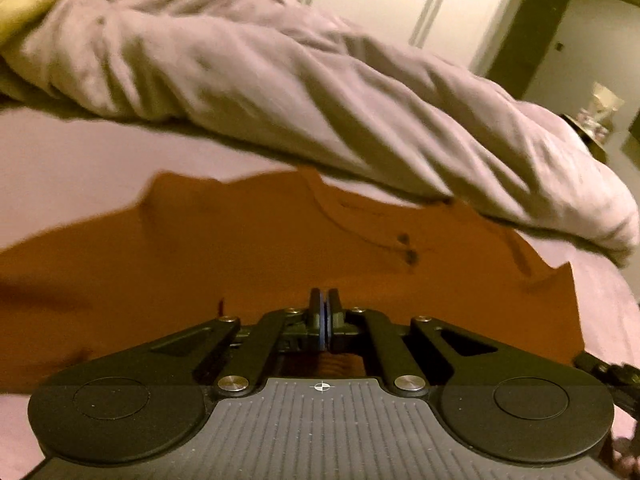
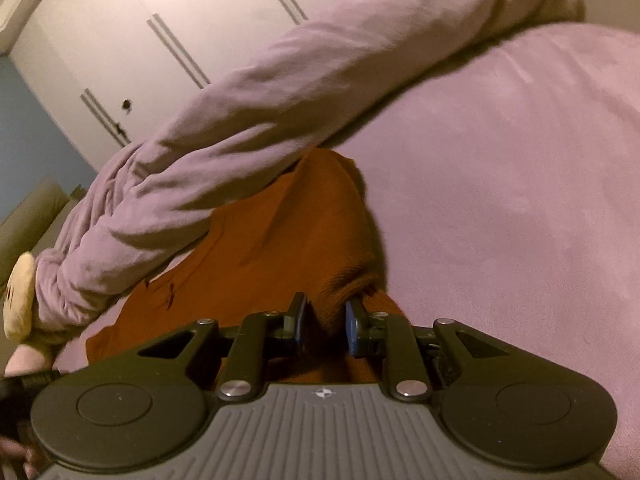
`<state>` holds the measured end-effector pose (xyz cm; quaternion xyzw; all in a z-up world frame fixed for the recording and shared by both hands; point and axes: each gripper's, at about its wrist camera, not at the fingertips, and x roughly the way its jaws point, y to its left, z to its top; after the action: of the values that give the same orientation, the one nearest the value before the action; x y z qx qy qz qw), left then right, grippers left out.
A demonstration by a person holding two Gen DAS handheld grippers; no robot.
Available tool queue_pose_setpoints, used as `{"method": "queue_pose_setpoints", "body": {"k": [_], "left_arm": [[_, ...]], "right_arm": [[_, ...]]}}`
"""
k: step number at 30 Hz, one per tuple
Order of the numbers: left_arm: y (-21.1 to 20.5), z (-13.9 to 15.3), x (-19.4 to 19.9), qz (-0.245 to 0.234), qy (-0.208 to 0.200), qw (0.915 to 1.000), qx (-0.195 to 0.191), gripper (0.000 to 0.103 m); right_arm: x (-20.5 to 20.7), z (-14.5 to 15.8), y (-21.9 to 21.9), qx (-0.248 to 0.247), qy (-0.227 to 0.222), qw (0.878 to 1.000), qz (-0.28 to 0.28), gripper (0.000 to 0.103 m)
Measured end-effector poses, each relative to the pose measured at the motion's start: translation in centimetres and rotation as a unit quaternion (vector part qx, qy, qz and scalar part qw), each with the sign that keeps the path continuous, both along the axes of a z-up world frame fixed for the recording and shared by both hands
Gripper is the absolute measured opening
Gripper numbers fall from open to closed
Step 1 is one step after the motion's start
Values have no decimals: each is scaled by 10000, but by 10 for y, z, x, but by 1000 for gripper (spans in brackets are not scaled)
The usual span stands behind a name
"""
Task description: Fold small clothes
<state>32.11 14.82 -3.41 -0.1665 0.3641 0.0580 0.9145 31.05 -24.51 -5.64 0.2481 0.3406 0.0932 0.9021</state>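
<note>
Orange cloth lay spread on a pink bed. It was a small orange shirt point(image 1: 248, 264), mostly flat on the pink bed cover point(image 1: 72, 168). Its far edge reached under a big, lumpy, pale blanket point(image 1: 248, 76) that was bunched up across the back of the bed. Two little dark buttons point(image 1: 408, 246) showed near the neck of the shirt.

The left gripper point(image 1: 325, 300) was low over the shirt, pointing down at it. Its two fingers were pressed tight together, blue pad against blue pad. No cloth could be seen between them, so it seemed to hold nothing.

The right gripper point(image 2: 326, 316) was at the other side of the shirt point(image 2: 256, 240). Its fingers stood a little way apart. A bunched fold of orange cloth sat between the two blue pads and rose up beyond them in a wrinkled ridge. The pads looked pressed on that fold, so this gripper had hold of the shirt.

From the right side, the bed cover point(image 2: 500, 200) filled most of the view beside the shirt. The blanket point(image 2: 248, 148) ran like a long roll across the shirt's far end. A small cream soft toy point(image 2: 18, 292) poked out at the end of the blanket. White cupboard doors point(image 2: 132, 32) stood behind the bed.
</note>
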Motion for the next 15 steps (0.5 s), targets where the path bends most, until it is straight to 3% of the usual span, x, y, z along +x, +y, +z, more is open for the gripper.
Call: {"method": "queue_pose_setpoints", "body": {"k": [3, 7, 9, 11, 13, 15], "left_arm": [[17, -5, 0, 285, 186, 9994, -44, 2], [27, -12, -12, 398, 366, 9983, 207, 6], [33, -12, -21, 413, 359, 9985, 17, 24], [37, -11, -32, 447, 278, 9986, -77, 61], [39, -11, -40, 480, 225, 9985, -111, 64], [43, -11, -47, 562, 242, 9979, -194, 76]], "right_arm": [[-1, 4, 7, -228, -79, 9997, 90, 21], [-5, 7, 11, -511, -91, 9985, 172, 23], [-12, 10, 14, -809, -178, 9963, 239, 24], [-18, 10, 17, -1075, -210, 9935, 299, 29], [-24, 7, 20, -1335, -145, 9903, 366, 31], [-32, 7, 25, -1559, -192, 9866, 445, 32]]}}
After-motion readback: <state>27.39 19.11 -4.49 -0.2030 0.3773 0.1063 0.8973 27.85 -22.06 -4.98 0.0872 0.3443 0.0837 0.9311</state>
